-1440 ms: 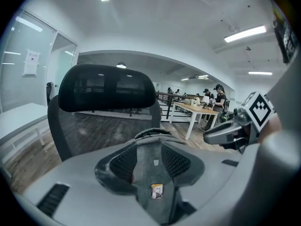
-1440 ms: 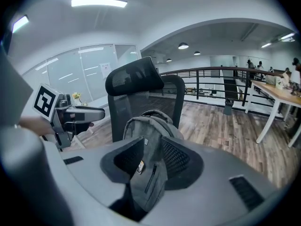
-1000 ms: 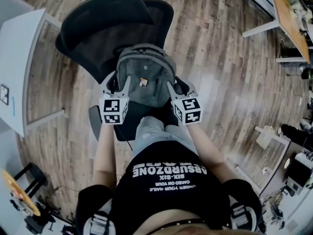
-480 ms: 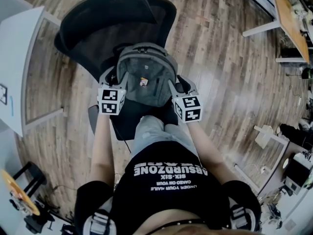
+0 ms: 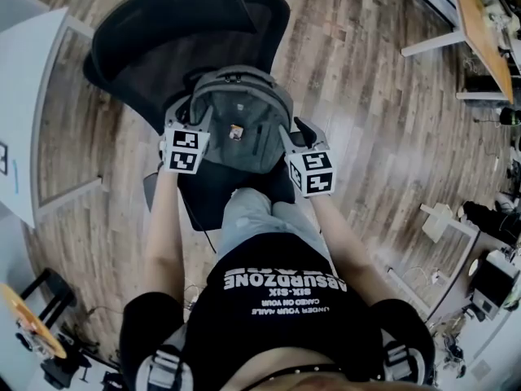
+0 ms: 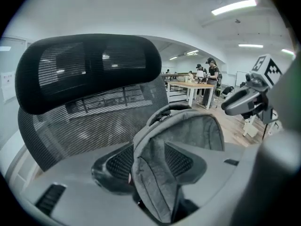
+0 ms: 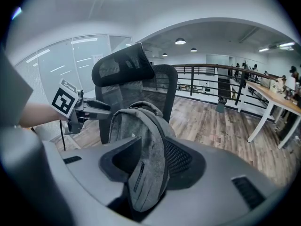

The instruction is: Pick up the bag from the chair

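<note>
Bag (image 5: 236,129) on chair (image 5: 163,39): sides straddled, left claw (image 5: 193,120) and right claw (image 5: 295,134) spread; right just widened, left farther in than before.

— Where is the bag (image 5: 240,129)?
— On the seat of the chair (image 5: 163,47), upright, just before the backrest, below the headrest.
— And around the chair?
— A table (image 5: 32,104) is at its left and a desk (image 5: 482,31) well apart at the far right. The person's legs (image 5: 260,217) are in front of the bag.
</note>
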### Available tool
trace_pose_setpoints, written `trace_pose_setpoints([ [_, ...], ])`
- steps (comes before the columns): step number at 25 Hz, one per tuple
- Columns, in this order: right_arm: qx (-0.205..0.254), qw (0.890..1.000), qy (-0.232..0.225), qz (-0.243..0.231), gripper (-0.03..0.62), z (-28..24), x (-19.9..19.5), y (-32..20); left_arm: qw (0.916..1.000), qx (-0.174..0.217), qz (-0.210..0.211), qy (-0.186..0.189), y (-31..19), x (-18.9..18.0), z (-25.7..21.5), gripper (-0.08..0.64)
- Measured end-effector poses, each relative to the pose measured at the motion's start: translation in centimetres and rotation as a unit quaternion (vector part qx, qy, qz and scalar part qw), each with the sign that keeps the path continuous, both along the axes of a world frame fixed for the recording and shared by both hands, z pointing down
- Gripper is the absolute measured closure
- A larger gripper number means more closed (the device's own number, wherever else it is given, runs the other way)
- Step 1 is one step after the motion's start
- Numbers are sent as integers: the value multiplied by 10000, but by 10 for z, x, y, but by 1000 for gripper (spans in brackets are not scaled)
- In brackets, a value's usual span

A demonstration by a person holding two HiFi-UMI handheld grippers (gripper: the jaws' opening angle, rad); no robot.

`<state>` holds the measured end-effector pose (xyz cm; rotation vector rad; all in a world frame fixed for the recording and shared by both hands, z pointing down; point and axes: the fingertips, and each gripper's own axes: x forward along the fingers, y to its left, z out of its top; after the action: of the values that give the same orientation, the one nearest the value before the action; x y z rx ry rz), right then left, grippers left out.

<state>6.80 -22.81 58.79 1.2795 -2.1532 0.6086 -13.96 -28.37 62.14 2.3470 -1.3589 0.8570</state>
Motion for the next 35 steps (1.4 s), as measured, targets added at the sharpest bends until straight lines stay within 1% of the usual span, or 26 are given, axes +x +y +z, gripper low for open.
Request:
trace_pose_setpoints([
  [3, 22, 10000, 57, -40, 445, 2, -1, -5, 9996, -40, 205, -199, -8, 0, 5, 368],
  [6, 7, 9999, 108, -80, 443, 4, -3, -9, 9987, -135, 373, -312, -9, 1, 12, 368],
  [11, 5, 9998, 154, -155, 440, 9, -7, -15, 9974, -254, 504, -449, -12, -1, 21, 368],
  [15, -116, 9993, 286, -226, 437, 22, -7, -18, 9953, -405, 608, -637, -15, -2, 29, 368],
  [20, -204, 9988, 381, -238, 436, 34, -7, -22, 9920, -463, 805, -857, -19, -3, 38, 368],
  [23, -275, 9982, 458, -263, 436, 40, -6, -24, 9899, -567, 891, -941, -21, -3, 44, 368],
  [25, -361, 9975, 557, -235, 436, 48, -5, -26, 9900, -640, 855, -918, -22, -3, 50, 368],
  [26, -368, 9974, 594, -201, 456, 52, -3, -27, 9910, -639, 799, -864, -24, -3, 52, 369],
  [29, -256, 9978, 596, -111, 482, 64, 0, -33, 9950, -472, 588, -655, -30, -2, 58, 373],
  [30, -226, 9979, 598, -94, 488, 67, 2, -35, 9958, -379, 519, -654, -31, -2, 61, 389],
  [31, -214, 9980, 596, -73, 492, 70, 3, -37, 9963, -305, 451, -664, -32, -2, 62, 423],
  [32, -221, 9980, 592, -47, 494, 72, 5, -38, 9968, -284, 384, -637, -33, -1, 64, 425],
  [35, -255, 9973, 689, -88, 499, 75, 7, -38, 9978, -451, 211, -433, -33, 0, 64, 437],
])
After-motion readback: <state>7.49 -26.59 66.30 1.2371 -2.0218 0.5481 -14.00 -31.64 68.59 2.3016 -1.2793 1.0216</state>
